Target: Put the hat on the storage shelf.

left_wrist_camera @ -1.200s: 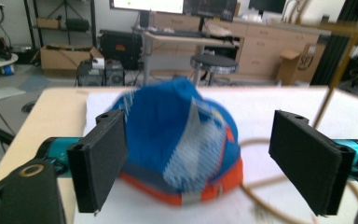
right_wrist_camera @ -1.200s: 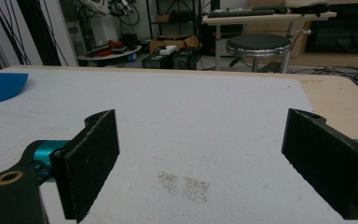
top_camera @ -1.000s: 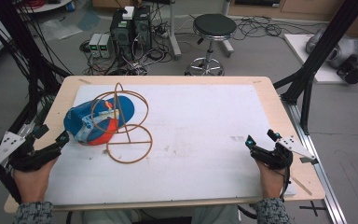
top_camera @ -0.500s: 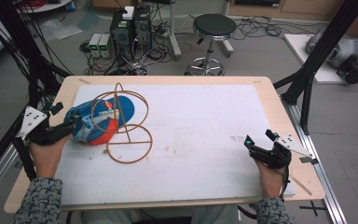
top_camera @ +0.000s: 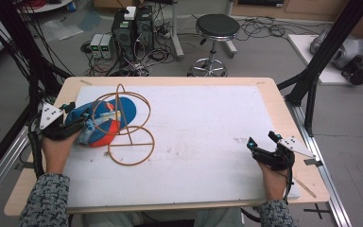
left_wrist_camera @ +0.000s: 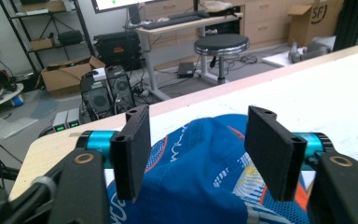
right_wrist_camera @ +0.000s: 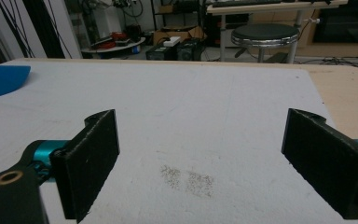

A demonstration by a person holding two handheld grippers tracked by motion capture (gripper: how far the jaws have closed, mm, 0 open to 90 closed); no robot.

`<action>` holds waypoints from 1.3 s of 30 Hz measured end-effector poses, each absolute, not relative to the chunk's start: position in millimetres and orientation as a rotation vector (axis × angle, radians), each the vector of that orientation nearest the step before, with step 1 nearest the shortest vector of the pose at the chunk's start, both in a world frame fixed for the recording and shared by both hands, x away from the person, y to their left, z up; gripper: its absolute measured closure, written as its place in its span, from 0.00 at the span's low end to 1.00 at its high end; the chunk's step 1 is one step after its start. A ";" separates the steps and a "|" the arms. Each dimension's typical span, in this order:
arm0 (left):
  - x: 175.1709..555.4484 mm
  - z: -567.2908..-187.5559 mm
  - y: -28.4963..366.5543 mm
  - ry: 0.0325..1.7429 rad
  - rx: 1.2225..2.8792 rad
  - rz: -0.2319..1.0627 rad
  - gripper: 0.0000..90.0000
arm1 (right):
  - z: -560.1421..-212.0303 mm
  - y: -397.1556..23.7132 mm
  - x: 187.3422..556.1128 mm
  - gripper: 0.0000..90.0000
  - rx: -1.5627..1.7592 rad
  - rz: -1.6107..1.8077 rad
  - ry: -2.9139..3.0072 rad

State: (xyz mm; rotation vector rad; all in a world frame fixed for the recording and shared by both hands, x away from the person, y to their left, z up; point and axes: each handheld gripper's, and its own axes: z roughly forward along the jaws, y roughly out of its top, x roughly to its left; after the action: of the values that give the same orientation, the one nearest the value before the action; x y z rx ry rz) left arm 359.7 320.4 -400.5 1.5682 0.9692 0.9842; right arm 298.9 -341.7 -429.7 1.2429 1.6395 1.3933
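From the high view, a wooden worktop [top_camera: 274, 94] covered by a white mat fills the middle of the scene. At its left side lies a blue and orange cap [top_camera: 105, 120], resting against a thin wire stand [top_camera: 131, 137] made of round hoops and an upright rod. The left tool [top_camera: 78, 125] reaches in from the left edge, its tips at the cap's near side; its jaws have just been closing. The right tool [top_camera: 261, 141] rests near the worktop's right edge, well apart from the cap, over bare mat.

In the left gripper view, the two black jaws stand on either side of the cap's [left_wrist_camera: 205, 182] blue crown, which bulges up between them. The jaws are half drawn in, and a sliver of gap shows beside each pad, so they do not yet press the cloth.

In the right gripper view, the jaws stand wide apart with nothing between them but white mat. The cap's blue brim [right_wrist_camera: 2, 79] shows at the far left edge.
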 end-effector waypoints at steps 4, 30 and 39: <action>363.1 -403.8 318.3 0.945 1.607 1.005 0.53 | -429.6 -342.1 298.6 0.11 1.245 1.392 1.638; 372.5 -401.0 314.7 0.880 1.734 0.950 0.99 | -430.1 -343.1 299.8 0.11 1.257 1.392 1.643; 388.4 -375.3 314.8 0.836 1.751 0.891 1.00 | -430.4 -344.5 300.0 0.11 1.274 1.406 1.641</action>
State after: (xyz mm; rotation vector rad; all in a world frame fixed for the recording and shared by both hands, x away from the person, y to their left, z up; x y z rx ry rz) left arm 388.4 314.8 -375.3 1.7515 0.8364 0.8906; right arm 300.0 -344.5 -430.4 1.2736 1.6406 1.4061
